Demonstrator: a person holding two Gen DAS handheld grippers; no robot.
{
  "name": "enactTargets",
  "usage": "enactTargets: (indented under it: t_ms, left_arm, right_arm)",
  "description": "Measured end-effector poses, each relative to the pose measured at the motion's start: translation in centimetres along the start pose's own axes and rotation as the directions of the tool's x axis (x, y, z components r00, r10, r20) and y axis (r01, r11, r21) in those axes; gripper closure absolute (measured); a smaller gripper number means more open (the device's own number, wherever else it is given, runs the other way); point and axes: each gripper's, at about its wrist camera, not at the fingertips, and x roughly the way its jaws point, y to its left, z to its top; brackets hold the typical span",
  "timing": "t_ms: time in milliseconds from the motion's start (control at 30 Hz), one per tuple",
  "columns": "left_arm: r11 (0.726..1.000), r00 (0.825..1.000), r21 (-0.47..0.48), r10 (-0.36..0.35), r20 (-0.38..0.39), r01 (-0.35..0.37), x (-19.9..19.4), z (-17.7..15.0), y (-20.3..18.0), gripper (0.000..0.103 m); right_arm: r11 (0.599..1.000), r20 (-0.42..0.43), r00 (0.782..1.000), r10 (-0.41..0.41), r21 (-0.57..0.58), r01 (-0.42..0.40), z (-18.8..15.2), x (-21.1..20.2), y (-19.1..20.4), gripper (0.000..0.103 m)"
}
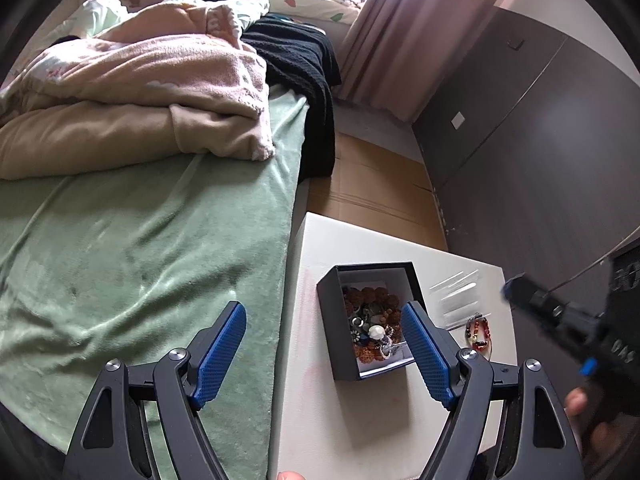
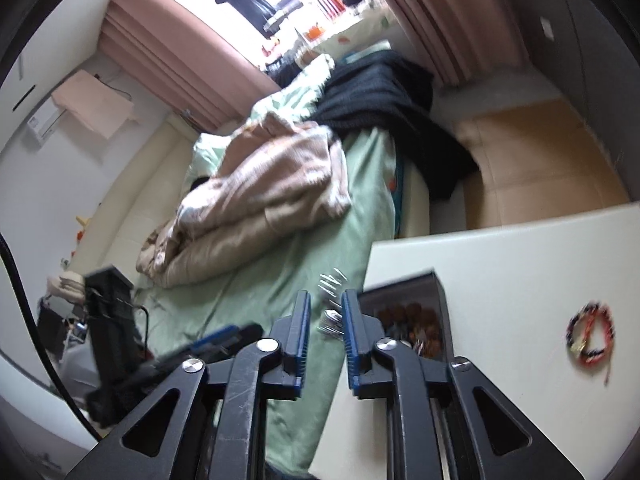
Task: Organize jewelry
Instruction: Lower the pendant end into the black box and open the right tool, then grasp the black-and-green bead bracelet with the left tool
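Note:
A black box (image 1: pixel 340 328) with a white lining stands on the white table (image 1: pixel 360 420) and holds a heap of brown bead strings and other jewelry (image 1: pixel 372 328). A red and dark bead bracelet (image 1: pixel 478 334) lies on the table right of the box, beside a clear plastic bag (image 1: pixel 456 292). My left gripper (image 1: pixel 324 320) is open and empty, just left of and above the box. In the right wrist view, my right gripper (image 2: pixel 326 312) is nearly shut on a clear plastic bag (image 2: pixel 332 308), held left of the box (image 2: pixel 404 304). The bracelet (image 2: pixel 590 338) lies to the right.
A bed with a green sheet (image 1: pixel 140 260), a beige blanket (image 1: pixel 132 92) and a black knit cloth (image 1: pixel 304 72) runs along the table's left side. Cardboard (image 1: pixel 376 188) covers the floor beyond the table. A dark wardrobe (image 1: pixel 540 140) stands to the right.

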Motion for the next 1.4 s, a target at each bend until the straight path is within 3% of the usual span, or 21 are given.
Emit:
enactTargets:
  t_ms: [33, 100, 133, 300, 433, 967, 1400]
  left_arm:
    - [1.000, 1.000, 0.001, 0.001, 0.003, -0.001, 0.0, 0.0, -0.1, 0.023]
    - [1.000, 1.000, 0.009, 0.004, 0.007, -0.004, 0.1, 0.0, -0.3, 0.023]
    - [1.000, 1.000, 0.015, 0.006, 0.010, -0.006, 0.2, 0.0, -0.5, 0.023]
    - [0.998, 1.000, 0.058, 0.009, 0.013, -0.010, 1.2, -0.4, -2.7, 0.023]
    - [0.996, 1.000, 0.094, -0.011, 0.001, 0.011, 2.4, -0.9, -5.0, 0.023]
    - [0.971, 0.995, 0.223, -0.076, -0.067, 0.089, 6.9, -3.3, -15.0, 0.023]
    - [0.954, 0.979, 0.277, -0.057, -0.198, 0.111, 14.3, -5.5, -21.3, 0.057]
  right_arm:
    - [1.000, -0.009, 1.000, 0.001, 0.012, -0.001, -0.3, 0.3, -0.6, 0.065]
    - [0.999, 0.003, 1.000, -0.017, 0.032, 0.017, -0.8, 0.2, -2.0, 0.051]
    - [0.999, 0.011, 1.000, -0.021, 0.038, 0.021, -1.0, 0.0, -2.6, 0.051]
    - [0.995, 0.032, 0.998, -0.045, 0.094, 0.041, -2.7, -1.4, -6.4, 0.051]
    - [0.977, 0.014, 0.992, -0.128, 0.173, 0.124, -2.9, -3.0, -9.7, 0.051]
    - [0.930, -0.007, 0.968, -0.251, 0.275, 0.243, -3.6, -8.8, -17.0, 0.050]
    - [0.900, -0.040, 0.956, -0.291, 0.327, 0.287, -4.1, -10.5, -21.4, 0.050]
